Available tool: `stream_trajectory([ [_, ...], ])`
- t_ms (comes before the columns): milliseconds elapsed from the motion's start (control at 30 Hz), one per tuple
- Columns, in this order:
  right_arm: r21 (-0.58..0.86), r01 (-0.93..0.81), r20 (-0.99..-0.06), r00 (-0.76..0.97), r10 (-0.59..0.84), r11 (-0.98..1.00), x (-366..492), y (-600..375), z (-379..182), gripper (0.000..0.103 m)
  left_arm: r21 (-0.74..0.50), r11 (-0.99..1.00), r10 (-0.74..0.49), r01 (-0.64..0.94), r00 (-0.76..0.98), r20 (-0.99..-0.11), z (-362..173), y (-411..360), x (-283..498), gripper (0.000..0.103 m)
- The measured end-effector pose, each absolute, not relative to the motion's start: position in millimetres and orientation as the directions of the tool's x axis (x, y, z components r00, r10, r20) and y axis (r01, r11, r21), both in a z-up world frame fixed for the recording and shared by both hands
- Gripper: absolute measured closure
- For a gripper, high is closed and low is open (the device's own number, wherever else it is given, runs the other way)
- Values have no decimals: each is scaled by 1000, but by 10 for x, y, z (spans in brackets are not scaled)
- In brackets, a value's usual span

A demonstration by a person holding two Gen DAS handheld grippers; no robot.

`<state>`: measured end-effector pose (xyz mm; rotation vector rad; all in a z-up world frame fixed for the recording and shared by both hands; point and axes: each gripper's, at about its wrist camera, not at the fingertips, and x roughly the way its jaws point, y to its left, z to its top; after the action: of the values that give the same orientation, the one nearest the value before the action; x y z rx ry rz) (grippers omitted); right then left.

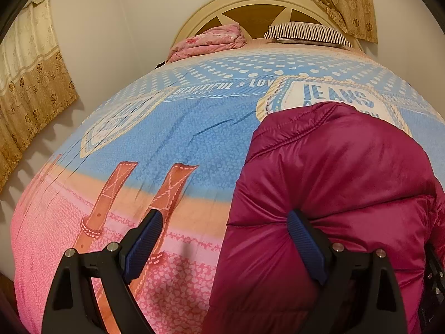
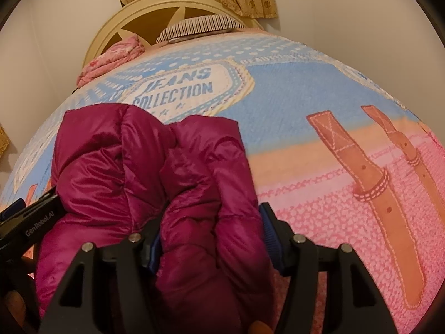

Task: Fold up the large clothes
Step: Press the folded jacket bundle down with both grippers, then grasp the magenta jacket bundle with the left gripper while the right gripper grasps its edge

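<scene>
A puffy magenta down jacket [image 1: 333, 183] lies bunched on the bed, folded over itself. My left gripper [image 1: 224, 217] stands wide open at its left edge. Its right pad [image 1: 304, 242] rests against the padded cloth, while the left pad [image 1: 147, 236] hangs free over the bedspread. In the right wrist view the jacket [image 2: 116, 167] fills the lower left, and a thick fold of it sits between the jaws of my right gripper [image 2: 211, 222], which is shut on it. The right pad [image 2: 268, 228] presses the fold; the left pad is mostly buried. The left gripper [image 2: 30, 220] shows at the jacket's left side.
The bedspread [image 1: 172, 139] is blue and pink with printed belts and a "JEANS COLLECTION" badge. A pink folded blanket [image 1: 211, 41] and a striped pillow [image 1: 306, 32] lie by the cream headboard [image 1: 250, 2]. Curtains [image 1: 30, 89] hang by the wall on the left.
</scene>
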<state>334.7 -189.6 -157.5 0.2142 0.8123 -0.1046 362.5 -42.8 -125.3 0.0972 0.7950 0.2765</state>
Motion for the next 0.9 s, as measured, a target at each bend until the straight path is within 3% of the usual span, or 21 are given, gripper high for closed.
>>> stream_trajectory([
  [900, 156, 178, -741, 672, -4, 972, 3379, -1921, -1634, 39, 211, 957, 290, -198, 642, -710, -1304, -452, 3678, 11],
])
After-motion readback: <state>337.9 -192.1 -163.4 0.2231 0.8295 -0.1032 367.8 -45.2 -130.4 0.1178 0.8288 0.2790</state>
